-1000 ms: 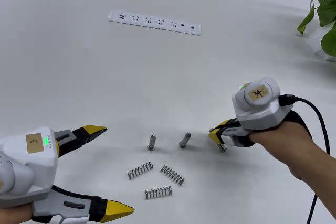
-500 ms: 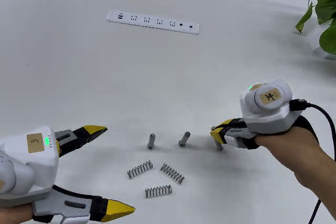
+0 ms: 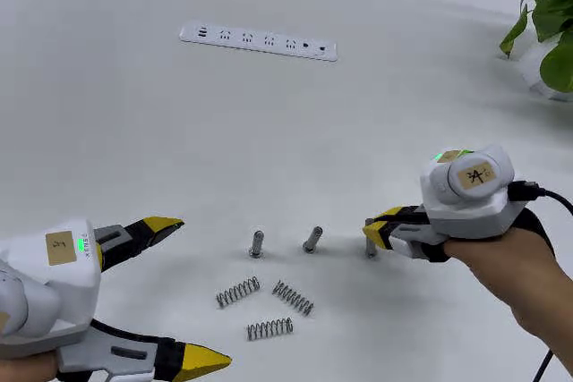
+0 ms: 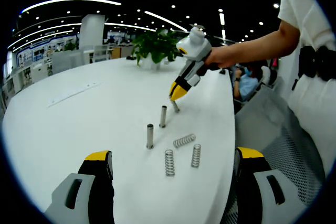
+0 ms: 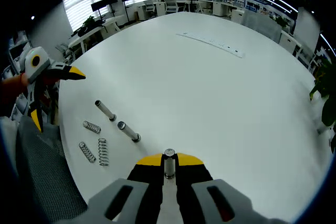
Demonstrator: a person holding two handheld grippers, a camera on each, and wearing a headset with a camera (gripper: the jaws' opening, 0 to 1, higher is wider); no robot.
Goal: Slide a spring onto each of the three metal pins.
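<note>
One upright pin [image 5: 169,167] is being gripped in the jaws of the right gripper [image 3: 374,232], with three springs [image 3: 293,297] lying flat nearer the wide-open left gripper [image 3: 201,291].

The table [image 3: 134,131] lies bare from the power strip [image 3: 258,41] at the far side down to the cluster near the person, open for passing; the plant [image 3: 546,24] stands at the far right, well apart; the left pin [image 3: 257,243] and the middle pin [image 3: 312,239] stand with a gap between them; the springs [image 3: 293,297] lie close together just in front of both; the left gripper [image 3: 203,291], jaws wide apart, flanks the springs' left; the right gripper [image 3: 372,230], closed on the third pin [image 3: 371,248], bars the middle pin's right side
</note>
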